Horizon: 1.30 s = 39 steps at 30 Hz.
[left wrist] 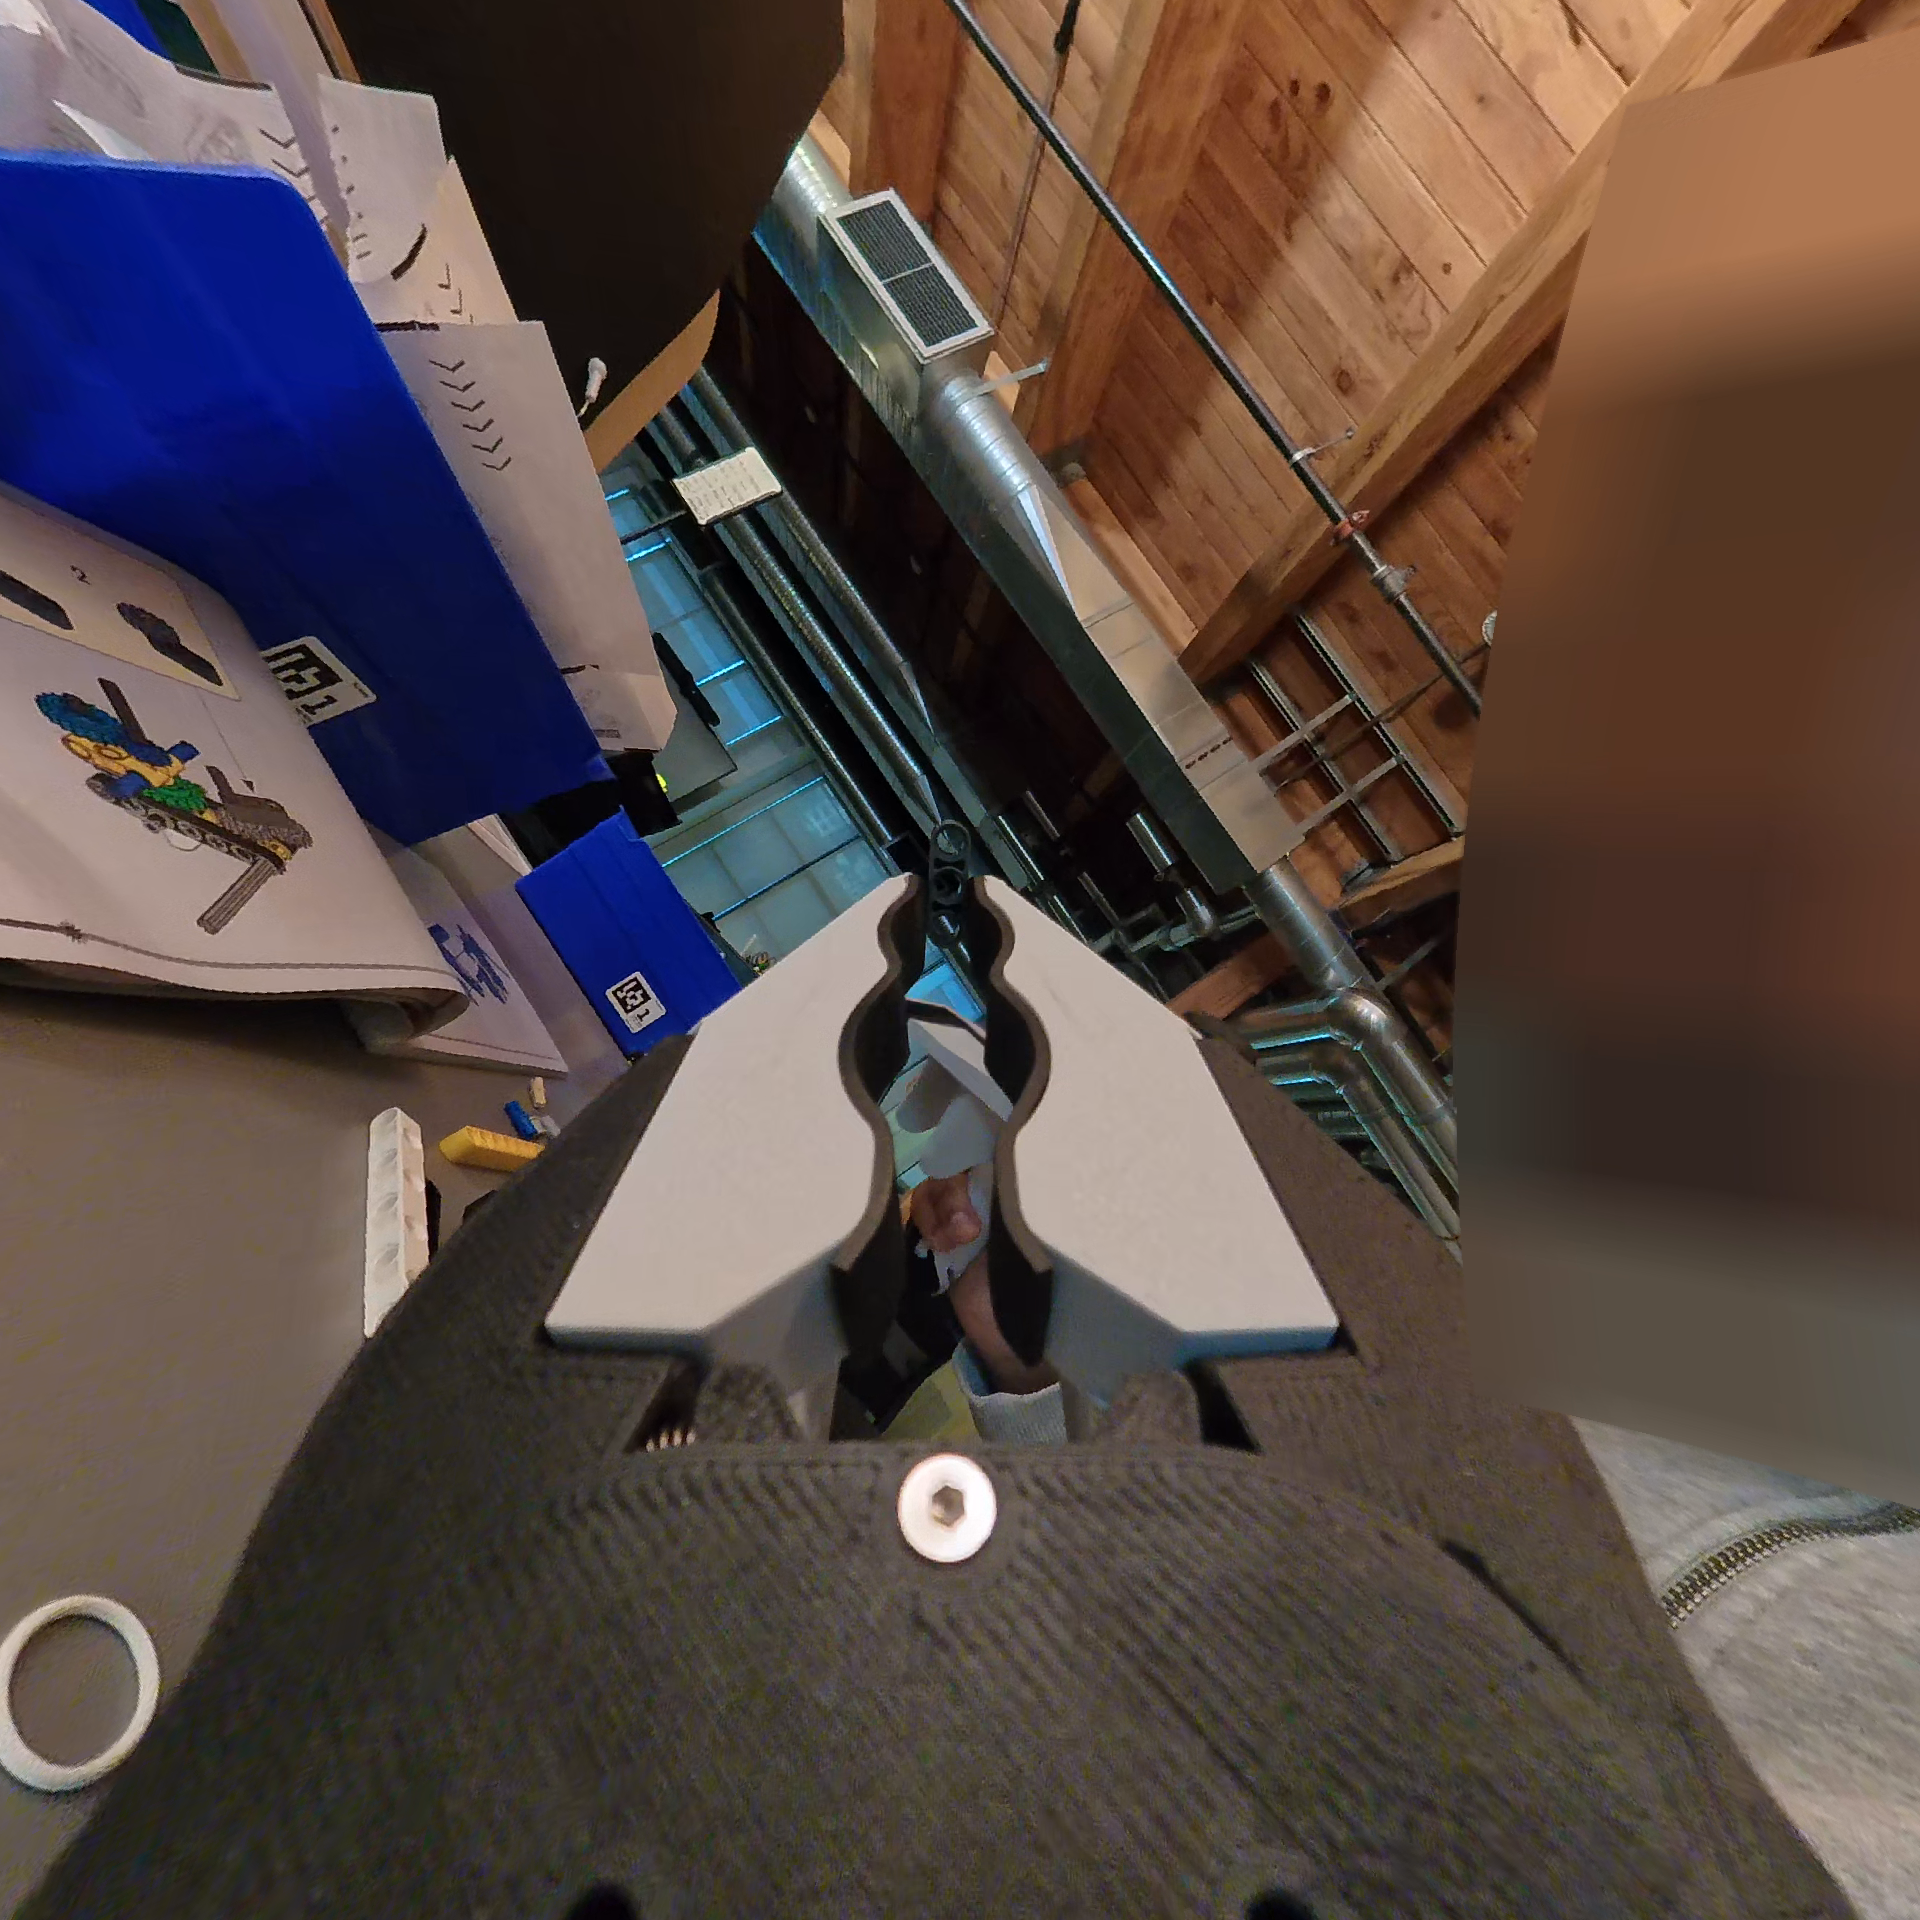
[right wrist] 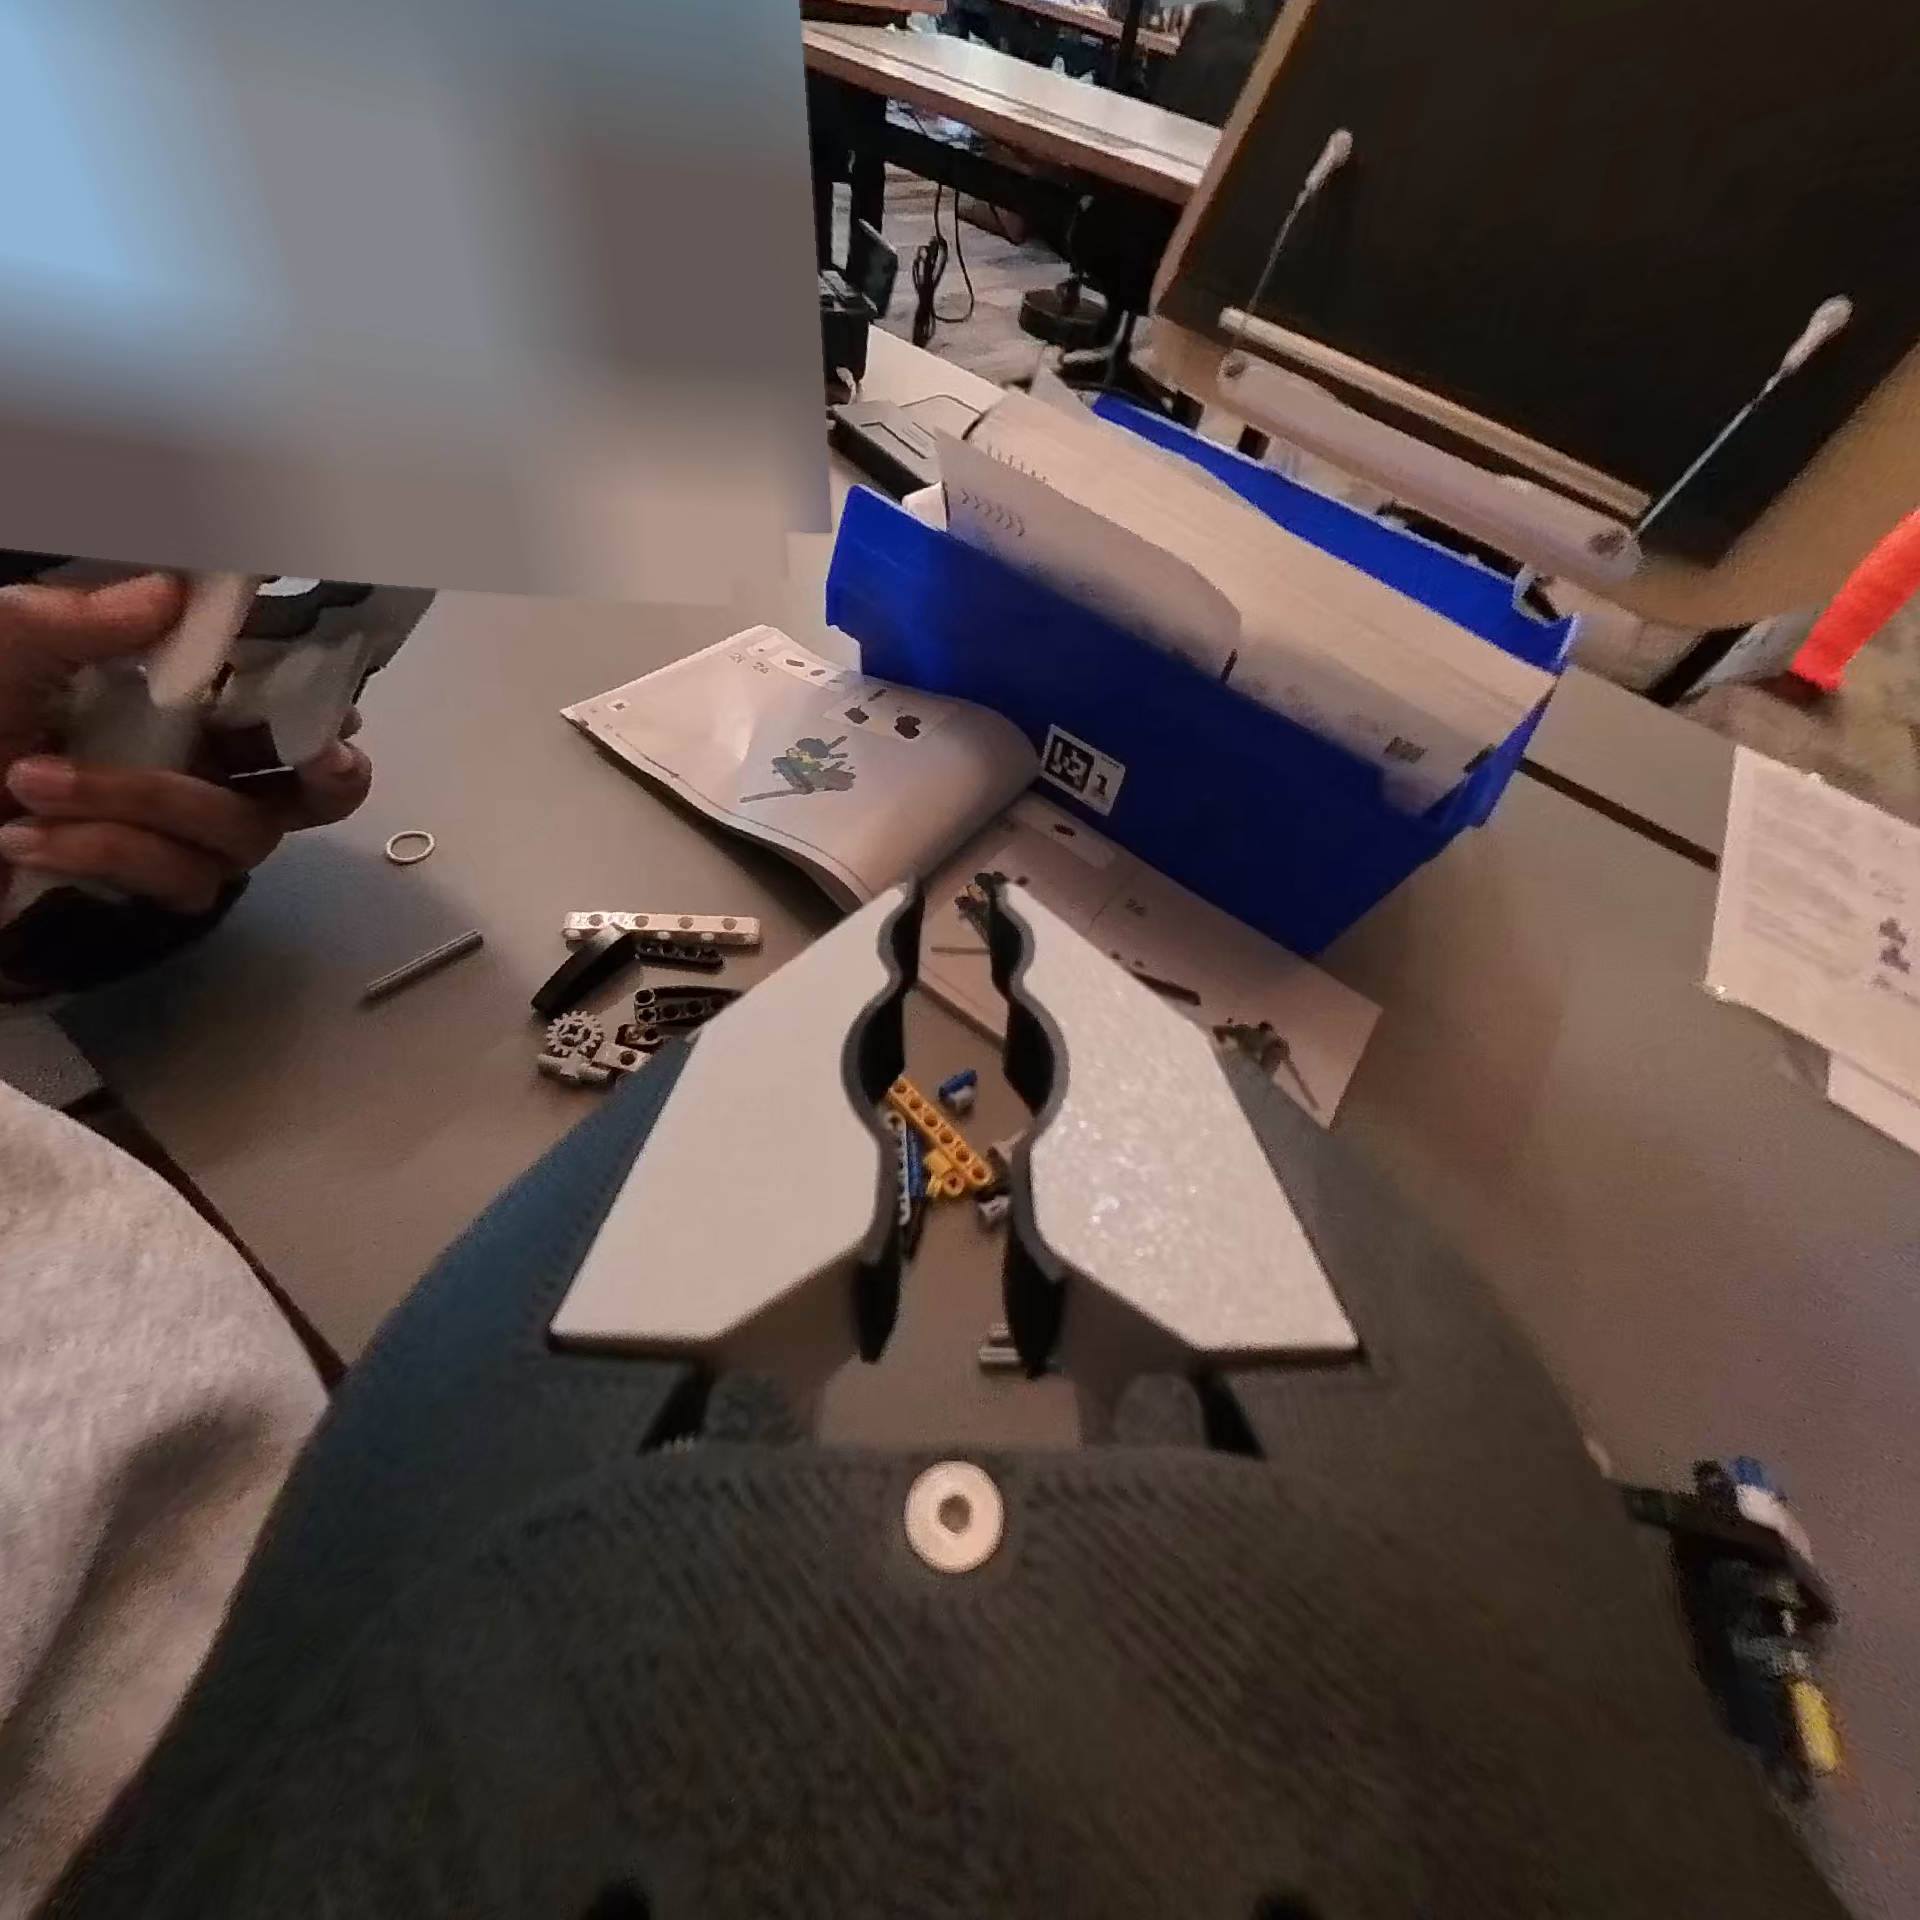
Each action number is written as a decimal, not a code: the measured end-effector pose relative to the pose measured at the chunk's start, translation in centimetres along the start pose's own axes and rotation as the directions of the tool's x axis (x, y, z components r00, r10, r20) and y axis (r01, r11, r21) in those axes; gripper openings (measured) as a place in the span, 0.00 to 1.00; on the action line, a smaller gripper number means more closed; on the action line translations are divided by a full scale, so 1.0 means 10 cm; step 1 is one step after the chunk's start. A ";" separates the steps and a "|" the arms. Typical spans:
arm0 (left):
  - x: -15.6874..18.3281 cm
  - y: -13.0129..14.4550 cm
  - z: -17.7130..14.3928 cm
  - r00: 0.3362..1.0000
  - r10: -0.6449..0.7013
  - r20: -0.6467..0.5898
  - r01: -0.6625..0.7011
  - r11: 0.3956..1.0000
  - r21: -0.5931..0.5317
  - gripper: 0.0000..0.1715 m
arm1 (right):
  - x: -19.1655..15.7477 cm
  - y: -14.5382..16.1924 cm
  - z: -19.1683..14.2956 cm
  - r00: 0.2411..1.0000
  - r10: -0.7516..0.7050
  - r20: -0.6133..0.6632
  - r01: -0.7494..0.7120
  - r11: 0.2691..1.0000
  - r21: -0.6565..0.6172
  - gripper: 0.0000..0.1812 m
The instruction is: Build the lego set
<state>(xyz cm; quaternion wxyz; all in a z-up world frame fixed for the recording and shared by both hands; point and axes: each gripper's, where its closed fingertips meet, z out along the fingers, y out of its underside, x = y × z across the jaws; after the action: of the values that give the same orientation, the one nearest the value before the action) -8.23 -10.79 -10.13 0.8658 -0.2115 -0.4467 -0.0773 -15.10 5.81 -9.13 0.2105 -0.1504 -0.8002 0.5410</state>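
Observation:
In the left wrist view my left gripper [left wrist: 948, 896] is tilted up toward the ceiling and shut on a small black lego beam [left wrist: 948, 868] that sticks out past the tips. My right gripper [right wrist: 961, 906] hovers over the grey table [right wrist: 1455, 1091], its jaws a little apart with nothing between them. Below it lie a yellow holed beam [right wrist: 940, 1132] and small blue pieces [right wrist: 956, 1086]. The open instruction booklet [right wrist: 810, 769] lies ahead of it, and also shows in the left wrist view [left wrist: 187, 790]. A hand holds the left gripper at the far left of the right wrist view [right wrist: 208, 707].
A blue bin [right wrist: 1143, 727] holding paper bags stands behind the booklet. Loose parts lie to the left: a grey beam [right wrist: 660, 925], black beams [right wrist: 675, 1003], a gear [right wrist: 575, 1034], an axle [right wrist: 421, 966], a white ring [right wrist: 408, 846]. A dark part-built assembly [right wrist: 1756, 1600] sits at the right. Left tips to right tips: about 20 cm. My right tips are about 20 cm from the axle [right wrist: 421, 966], my left tips only 15 cm.

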 end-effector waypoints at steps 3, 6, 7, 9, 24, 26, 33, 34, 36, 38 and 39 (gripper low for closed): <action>0.00 0.00 0.00 1.000 -0.003 0.000 0.003 1.000 -0.002 0.03 | 0.03 0.08 0.02 0.999 0.054 0.000 -0.053 0.998 -0.037 0.06; -0.01 0.01 0.00 1.000 -0.005 0.003 0.005 1.000 -0.004 0.03 | 0.03 0.10 0.03 0.997 0.082 0.013 -0.082 0.996 -0.035 0.06; -0.01 0.01 0.00 1.000 -0.005 0.003 0.005 1.000 -0.004 0.03 | 0.03 0.09 0.03 0.996 0.084 0.013 -0.084 0.996 -0.033 0.06; -0.01 0.01 0.00 1.000 -0.006 0.003 0.006 1.000 -0.003 0.03 | 0.05 0.09 0.02 0.997 0.075 0.002 -0.075 0.997 -0.033 0.06; -0.02 0.00 0.00 1.000 -0.010 0.005 0.010 1.000 0.003 0.03 | 0.38 -0.02 -0.23 0.987 0.131 -0.094 -0.127 0.991 0.046 0.06; -0.02 0.00 0.00 1.000 -0.009 0.006 0.009 1.000 0.002 0.03 | 0.41 -0.02 -0.27 0.985 0.147 -0.092 -0.143 0.989 0.050 0.04; -0.03 -0.02 -0.01 1.000 -0.011 0.011 0.011 1.000 0.011 0.03 | 0.40 0.02 -0.30 0.971 0.235 -0.035 -0.233 0.971 0.054 0.05; -0.03 -0.01 -0.01 1.000 -0.010 0.012 0.010 1.000 0.010 0.03 | 0.40 0.02 -0.30 0.970 0.239 -0.034 -0.237 0.970 0.052 0.05; -0.03 -0.01 -0.01 1.000 -0.009 0.012 0.009 1.000 0.009 0.03 | 0.39 0.04 -0.28 0.968 0.249 -0.026 -0.248 0.968 0.042 0.06; -0.03 -0.01 -0.01 1.000 -0.010 0.013 0.010 1.000 0.009 0.03 | 0.31 0.06 -0.24 0.961 0.276 0.012 -0.276 0.961 0.021 0.08; -0.03 -0.01 -0.01 1.000 -0.011 0.014 0.011 1.000 0.009 0.03 | 0.26 0.08 -0.20 0.957 0.288 0.035 -0.288 0.958 0.002 0.09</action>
<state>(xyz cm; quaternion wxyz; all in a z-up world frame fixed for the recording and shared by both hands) -8.41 -10.91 -10.38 0.8633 -0.2058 -0.4541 -0.0785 -16.32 8.91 -8.74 0.1164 -0.2553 -0.7713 0.5713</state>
